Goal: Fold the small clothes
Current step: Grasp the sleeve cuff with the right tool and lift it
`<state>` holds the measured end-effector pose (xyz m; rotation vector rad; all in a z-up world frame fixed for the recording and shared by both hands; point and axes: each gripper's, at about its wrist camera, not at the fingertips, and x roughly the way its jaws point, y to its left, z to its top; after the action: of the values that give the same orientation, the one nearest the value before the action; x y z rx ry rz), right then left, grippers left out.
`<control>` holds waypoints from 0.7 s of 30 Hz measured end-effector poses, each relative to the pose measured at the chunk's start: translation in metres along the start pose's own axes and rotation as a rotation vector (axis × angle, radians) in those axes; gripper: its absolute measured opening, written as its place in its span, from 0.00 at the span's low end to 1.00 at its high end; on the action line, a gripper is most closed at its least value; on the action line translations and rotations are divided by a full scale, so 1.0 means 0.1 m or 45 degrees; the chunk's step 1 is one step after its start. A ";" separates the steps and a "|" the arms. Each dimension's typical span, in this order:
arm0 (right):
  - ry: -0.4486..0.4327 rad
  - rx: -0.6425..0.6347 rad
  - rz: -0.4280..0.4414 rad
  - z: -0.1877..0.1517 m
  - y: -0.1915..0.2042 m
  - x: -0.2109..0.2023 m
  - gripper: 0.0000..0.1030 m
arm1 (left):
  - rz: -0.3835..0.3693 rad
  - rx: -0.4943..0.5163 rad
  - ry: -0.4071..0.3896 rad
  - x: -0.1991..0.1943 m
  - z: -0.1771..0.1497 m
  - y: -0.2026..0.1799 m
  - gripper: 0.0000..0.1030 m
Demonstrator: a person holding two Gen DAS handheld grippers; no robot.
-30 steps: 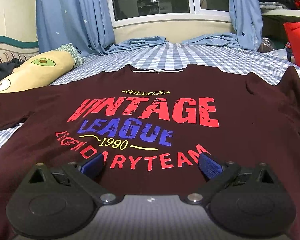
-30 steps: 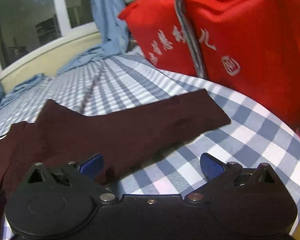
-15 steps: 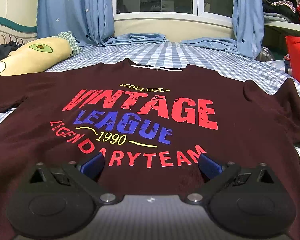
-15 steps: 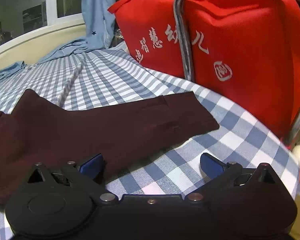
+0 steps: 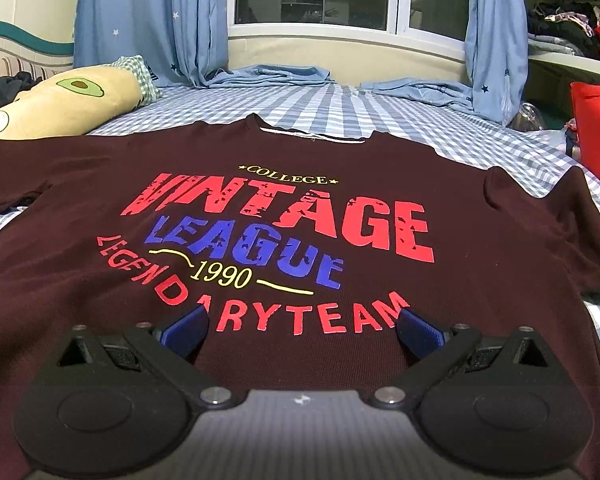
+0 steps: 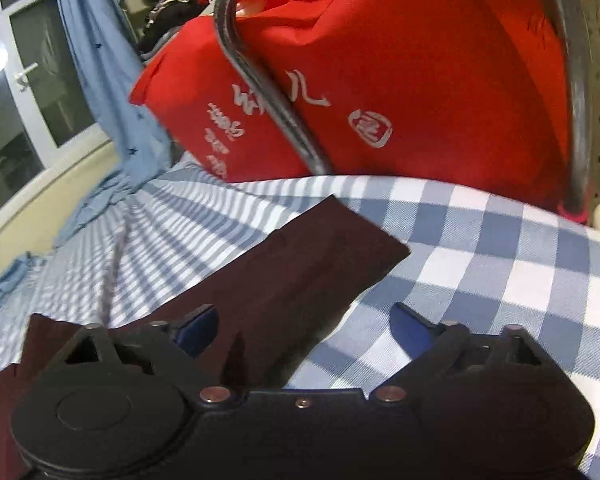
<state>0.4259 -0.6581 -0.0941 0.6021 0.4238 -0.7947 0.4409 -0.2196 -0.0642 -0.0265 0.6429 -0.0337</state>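
A dark maroon T-shirt [image 5: 480, 280] with a red, blue and yellow "Vintage League" print lies flat, face up, on the checked bed sheet [image 5: 332, 108]. My left gripper [image 5: 302, 326] hovers open over the shirt's lower hem, nothing between its blue pads. In the right wrist view the shirt's right sleeve [image 6: 300, 264] stretches out across the sheet. My right gripper [image 6: 304, 326] sits low over that sleeve; its jaws are closing, with the sleeve's lower edge between them and neither pad pressing on it.
A red fabric bag [image 6: 400, 80] behind a metal bar [image 6: 268, 92] stands close beyond the sleeve, at the bed's edge. A yellow avocado pillow [image 5: 64, 104] lies at the far left. Blue curtains [image 5: 148, 20] and folded blue cloth [image 5: 272, 76] line the window side.
The right wrist view has rolled, and the gripper has closed in over the sleeve with its jaws narrowing. The left wrist view has levelled out a little; the shirt has not moved.
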 end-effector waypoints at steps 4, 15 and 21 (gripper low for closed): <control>-0.022 0.031 -0.066 0.04 0.00 0.07 0.58 | -0.006 -0.008 -0.001 0.00 0.00 0.01 0.99; -0.092 0.097 -0.041 0.07 -0.23 -0.12 0.24 | -0.027 -0.035 -0.011 -0.01 0.00 0.04 0.99; -0.164 0.169 -0.025 0.01 -0.58 -0.39 0.23 | -0.026 -0.034 -0.011 -0.01 0.00 0.04 0.99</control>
<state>0.3570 -0.6697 -0.0906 0.6671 0.2607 -0.8798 0.4401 -0.2153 -0.0641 -0.0585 0.6348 -0.0445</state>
